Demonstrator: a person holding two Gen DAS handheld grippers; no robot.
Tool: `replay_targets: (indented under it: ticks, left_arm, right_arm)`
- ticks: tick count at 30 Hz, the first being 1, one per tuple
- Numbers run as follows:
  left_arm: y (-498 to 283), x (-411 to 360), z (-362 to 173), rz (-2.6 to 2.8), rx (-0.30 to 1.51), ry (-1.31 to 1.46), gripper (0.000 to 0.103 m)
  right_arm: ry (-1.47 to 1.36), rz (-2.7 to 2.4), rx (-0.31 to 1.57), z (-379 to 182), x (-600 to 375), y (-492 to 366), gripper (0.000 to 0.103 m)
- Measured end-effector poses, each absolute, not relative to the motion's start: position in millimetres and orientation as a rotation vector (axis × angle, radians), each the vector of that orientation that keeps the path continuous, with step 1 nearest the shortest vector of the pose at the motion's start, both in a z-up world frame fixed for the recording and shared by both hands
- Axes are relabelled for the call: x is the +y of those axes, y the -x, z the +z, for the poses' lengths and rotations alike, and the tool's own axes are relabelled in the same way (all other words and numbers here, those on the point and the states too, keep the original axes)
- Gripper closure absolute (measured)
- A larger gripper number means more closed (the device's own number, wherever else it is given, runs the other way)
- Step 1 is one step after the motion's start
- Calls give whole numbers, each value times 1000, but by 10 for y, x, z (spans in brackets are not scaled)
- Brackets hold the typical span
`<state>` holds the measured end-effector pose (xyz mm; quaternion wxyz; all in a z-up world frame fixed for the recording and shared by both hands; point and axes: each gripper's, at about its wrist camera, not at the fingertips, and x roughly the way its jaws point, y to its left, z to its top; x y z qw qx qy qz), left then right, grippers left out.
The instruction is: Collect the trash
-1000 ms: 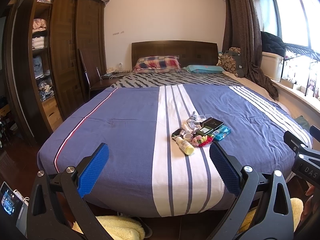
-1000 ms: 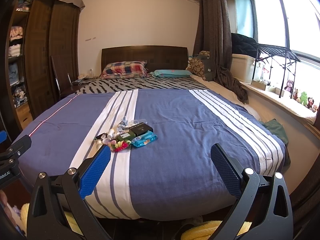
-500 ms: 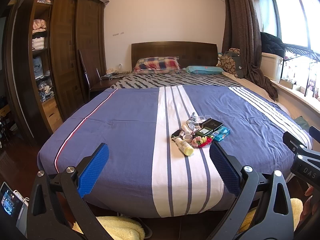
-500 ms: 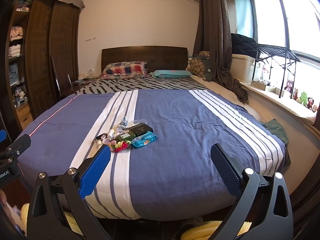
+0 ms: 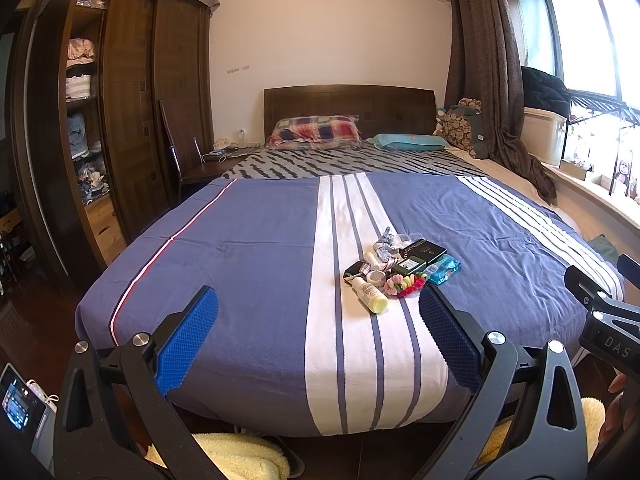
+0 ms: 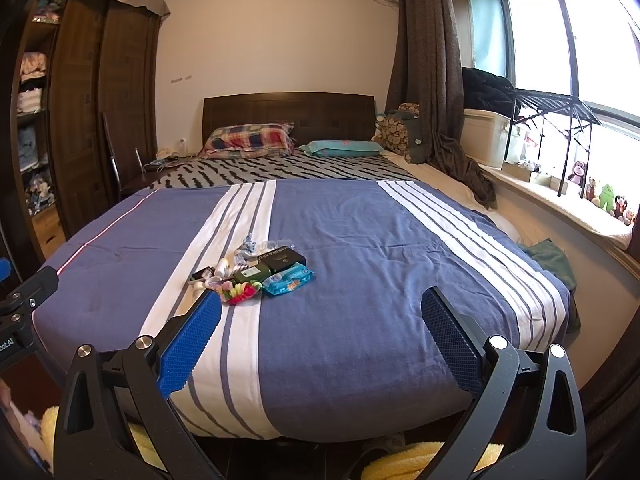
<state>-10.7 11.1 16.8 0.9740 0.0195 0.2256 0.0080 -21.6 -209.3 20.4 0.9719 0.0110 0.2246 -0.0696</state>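
Observation:
A small heap of items lies on the bed's blue and white striped cover (image 5: 248, 264): a cream bottle (image 5: 370, 296), a black box (image 5: 423, 251), a blue wipes pack (image 5: 442, 274), colourful hair ties (image 5: 404, 283) and crumpled wrappers (image 5: 386, 242). The heap also shows in the right wrist view, with the wipes pack (image 6: 289, 280) and black box (image 6: 282, 259). My left gripper (image 5: 318, 340) is open and empty at the foot of the bed, short of the heap. My right gripper (image 6: 320, 338) is open and empty, to the right of the heap.
A dark wardrobe (image 5: 132, 120) stands on the left and a chair (image 5: 188, 168) beside the bed. A window sill with toys (image 6: 600, 200) and a curtain (image 6: 436, 80) are on the right. Yellow fluffy slippers (image 5: 236, 456) lie on the floor below.
Both grippers have crept slightly toward the bed; the heap sits a little nearer in both views. Nothing was taken hold of.

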Motion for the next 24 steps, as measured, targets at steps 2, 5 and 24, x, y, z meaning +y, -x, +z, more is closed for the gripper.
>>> replay_targets:
  ticks: [2,5,24]
  left_arm:
    - [116,110,171,16,453,-39,8]
    - [117,110,172,16,453,-39,8]
    - [123,115,198,14,447,-38,8]
  right_arm:
    - [-23,-140,452,205,-2095,214,3]
    - [-23,-140,453,202,-2093,211,3]
    - [-26,-144,449,200,-2114,234,3]
